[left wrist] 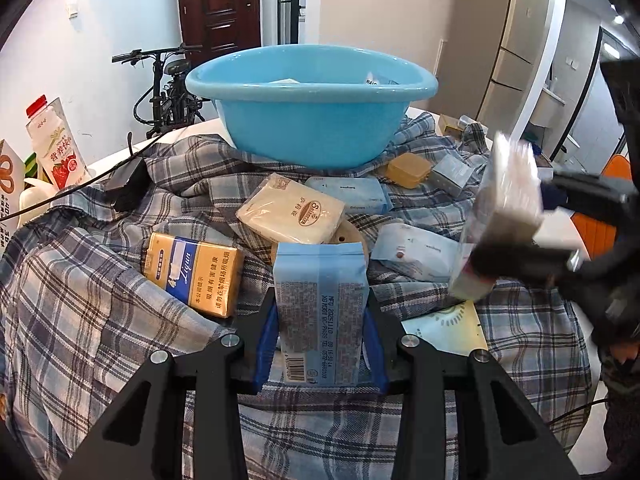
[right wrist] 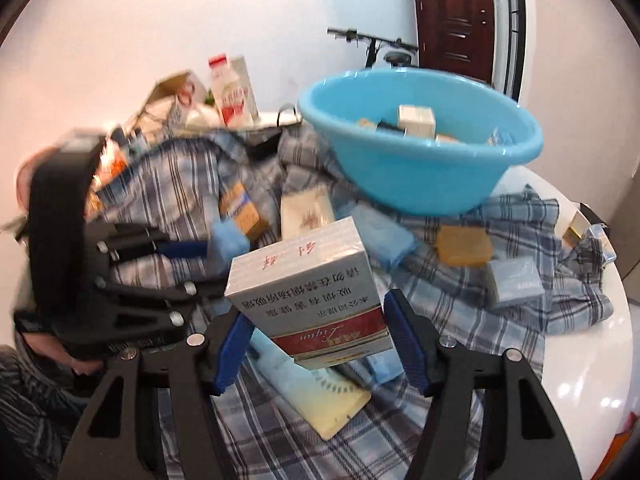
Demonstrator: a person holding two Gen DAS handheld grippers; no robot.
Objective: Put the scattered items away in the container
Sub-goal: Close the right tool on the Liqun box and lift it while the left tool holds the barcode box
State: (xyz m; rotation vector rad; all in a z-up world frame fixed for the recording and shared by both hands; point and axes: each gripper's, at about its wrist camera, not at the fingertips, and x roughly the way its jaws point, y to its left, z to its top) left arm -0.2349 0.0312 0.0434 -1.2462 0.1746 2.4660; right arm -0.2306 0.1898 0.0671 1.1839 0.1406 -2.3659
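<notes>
1. Blue plastic forms the basin (right wrist: 420, 160), the container of the task; it is seen ahead of and above the right tongs (right wrist: 320, 344), slightly to their right, on the plaid cloth (right wrist: 472, 320).
2. A silver-and-red cigarette carton (right wrist: 308, 300) is pinched by the right tongs, one pad on each narrow side, its long axis pointing forward along the fingers towards the basin.
3. A light-blue tissue pack (left wrist: 322, 312) is pinched upright in the left tongs (left wrist: 322, 340); the basin lies straight ahead of them, beyond a beige pack (left wrist: 292, 210).
4. By judgement, the right tongs are the nearer to the basin and already raised, so the carton should be carried over the near rim and released.
5. Open room is seen above the rim; boxes already lie inside, so the drop should be aimed at a free part.
6. The white tabletop (right wrist: 580, 360) edge lies to the right of the right tongs.
</notes>
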